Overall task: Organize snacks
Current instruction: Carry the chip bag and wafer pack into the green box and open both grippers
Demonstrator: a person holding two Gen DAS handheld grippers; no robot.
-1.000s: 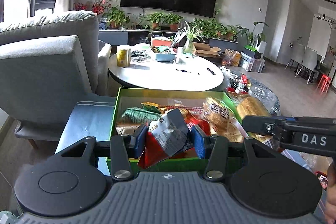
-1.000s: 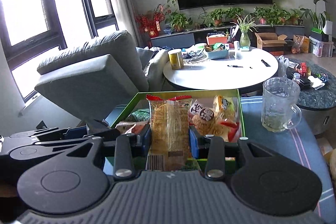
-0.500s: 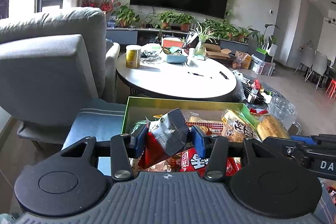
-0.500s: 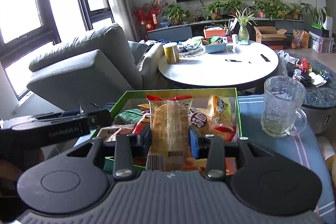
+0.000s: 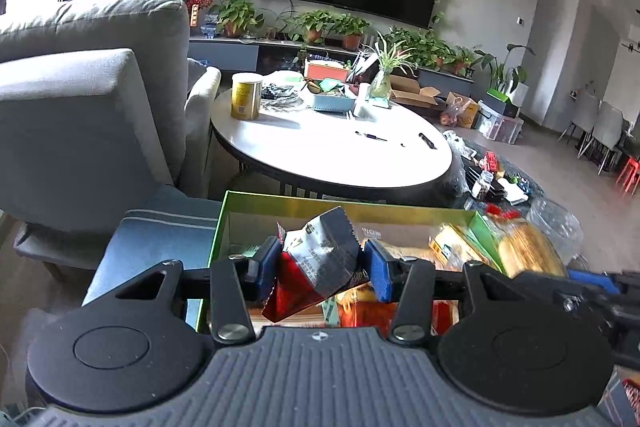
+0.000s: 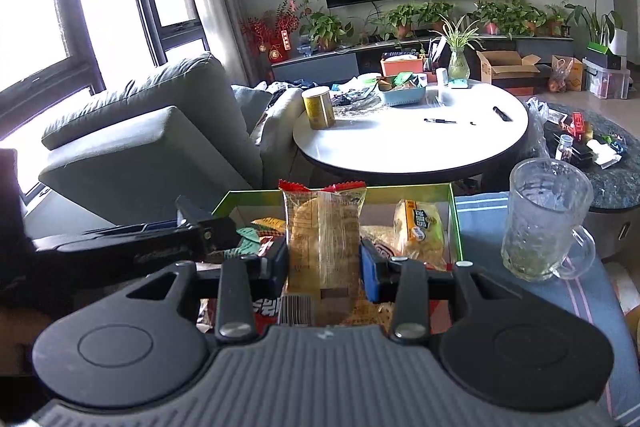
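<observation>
A green open box (image 5: 280, 201) holds several snack packets on a blue cloth. My left gripper (image 5: 322, 269) is shut on a red and silver snack packet (image 5: 320, 267), held over the box's near left part. My right gripper (image 6: 323, 259) is shut on a clear packet of golden biscuits with red crimped ends (image 6: 322, 239), upright over the box (image 6: 454, 215). The right gripper's arm shows at the lower right of the left wrist view (image 5: 592, 291). The left gripper's arm shows at the left of the right wrist view (image 6: 120, 247).
A glass mug (image 6: 544, 223) stands on the blue cloth right of the box. A white round table (image 5: 332, 151) with a yellow can (image 5: 246, 97) is behind. A grey armchair (image 5: 80, 107) is at the left. A dark low table with clutter (image 6: 592, 151) is at the right.
Both grippers have moved forward and down over the box, each still holding its packet. The box and its contents sit nearer and lower in both views.
</observation>
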